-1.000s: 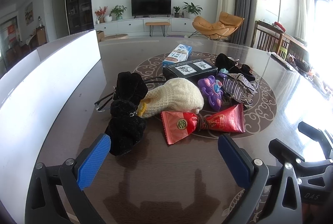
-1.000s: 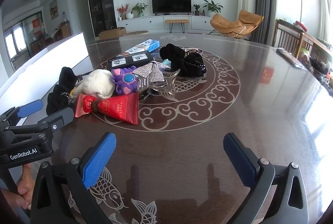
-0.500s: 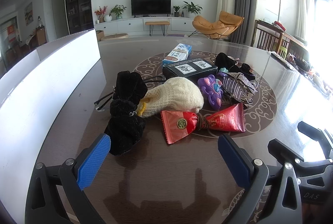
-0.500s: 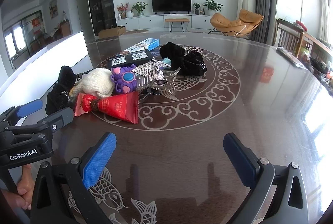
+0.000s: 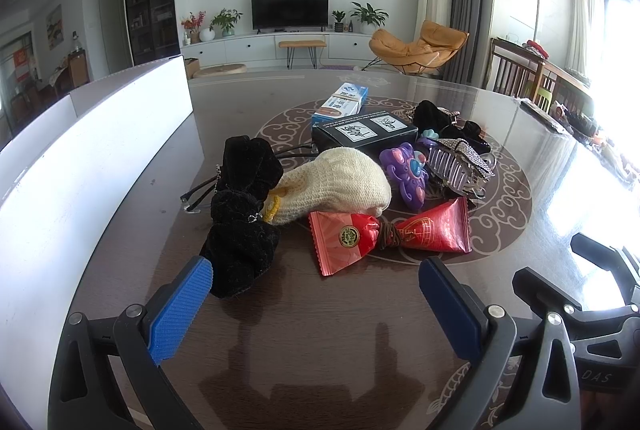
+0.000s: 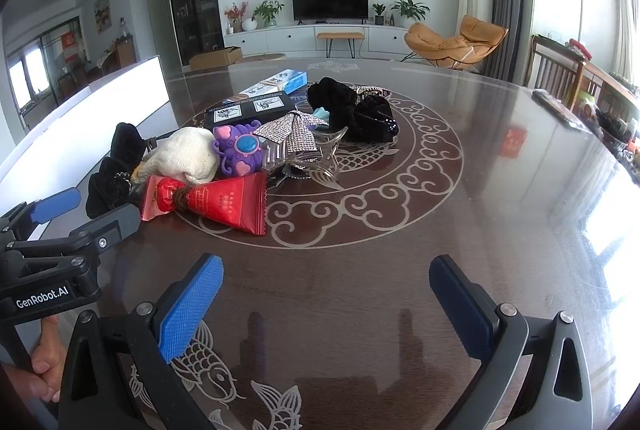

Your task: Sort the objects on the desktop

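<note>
While we hold both tools above the dark wooden tabletop (image 5: 304, 350), the pile reads from left to right as follows.

Left tool (image 5: 316, 294): we hold its blue pads wide apart, gripping nothing, just short of the pile.
White panel (image 5: 92, 158): stands along the tabletop's left edge.
Black velvet scrunchie (image 5: 240, 214): leftmost in the pile, touching the cream knitted pouch (image 5: 340, 182).
Red foil candy-shaped packet (image 5: 384, 234): nearest our left tool, in front of the pouch.
Purple plastic flower toy (image 5: 404, 170): right of the pouch, beside the clear rhinestone hair claw (image 5: 460, 166).
Black printed box (image 5: 364, 130): behind the pouch, with the blue and white carton (image 5: 342, 104) behind it.
Second black velvet scrunchie (image 6: 352, 110): at the far right of the pile.
Right tool (image 6: 326, 294): we hold it wide open and empty over bare tabletop, well short of the pile.
</note>
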The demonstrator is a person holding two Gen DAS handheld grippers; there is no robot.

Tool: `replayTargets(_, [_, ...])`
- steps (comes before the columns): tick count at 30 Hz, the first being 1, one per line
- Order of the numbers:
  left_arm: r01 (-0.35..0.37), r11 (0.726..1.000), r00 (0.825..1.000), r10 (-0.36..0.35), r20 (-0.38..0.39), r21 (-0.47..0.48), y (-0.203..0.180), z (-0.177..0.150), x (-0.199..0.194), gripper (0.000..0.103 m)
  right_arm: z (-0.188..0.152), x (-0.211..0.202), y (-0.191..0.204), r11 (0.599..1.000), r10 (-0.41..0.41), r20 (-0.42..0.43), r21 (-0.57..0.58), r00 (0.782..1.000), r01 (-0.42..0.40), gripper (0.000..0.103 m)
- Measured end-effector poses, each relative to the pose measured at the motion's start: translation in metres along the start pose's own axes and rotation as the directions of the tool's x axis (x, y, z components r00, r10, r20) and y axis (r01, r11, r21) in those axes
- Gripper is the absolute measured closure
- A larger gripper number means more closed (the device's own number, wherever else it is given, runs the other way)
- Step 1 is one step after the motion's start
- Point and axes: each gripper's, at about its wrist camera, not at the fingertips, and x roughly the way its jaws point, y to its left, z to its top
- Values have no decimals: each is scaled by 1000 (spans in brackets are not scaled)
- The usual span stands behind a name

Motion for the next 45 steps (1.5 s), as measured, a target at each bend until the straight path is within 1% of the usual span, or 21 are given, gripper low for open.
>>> replayTargets(3, [0, 1000, 1000, 0, -2, 0, 0, 0, 0, 0, 0, 1, 0, 1000, 0, -6, -3, 1000, 0, 0])
replayTargets(6, [0, 1000, 1000, 0, -10, -3, -1, -1, 3, 0, 1, 6, 3, 1000, -2, -32, -16, 1000, 1, 0])
replayTargets(13, [9, 999, 1000, -10, -15, -31, 5, -3, 4, 0, 3, 24, 10, 999, -12, -131, -53, 991, 5, 0])
replayTargets(17, [16, 999, 1000, -17, -23, -37, 8, -3, 4, 0, 3, 34, 8, 999, -27, -188, -42, 982, 19, 0])
replayTargets(18, [17, 999, 1000, -18, -22, -40, 8, -4, 4, 0, 3, 36, 7, 999, -20, -196, -35, 980, 13, 0])
replayTargets(25, [29, 995, 998, -34, -53, -98, 21, -3, 8, 0, 19, 52, 6, 999, -15, -226, -47, 974, 4, 0])
replayTargets(32, [20, 993, 997, -28, -70, -118, 27, -4, 6, 0, 44, 81, -1, 999, -36, -220, -21, 975, 32, 0])
replayTargets(38, [31, 983, 992, -52, -113, -182, 50, -9, 5, 0, 49, 83, -5, 999, -44, -222, -11, 974, 42, 0])
replayTargets(40, [31, 983, 989, -57, -137, -182, 54, -7, 9, 0, 49, 83, -5, 999, -44, -221, -11, 974, 42, 0])
replayTargets(45, [-28, 988, 989, 5, -151, -150, 64, -1, 15, 0, 49, 83, -5, 999, -44, -221, -11, 974, 42, 0])
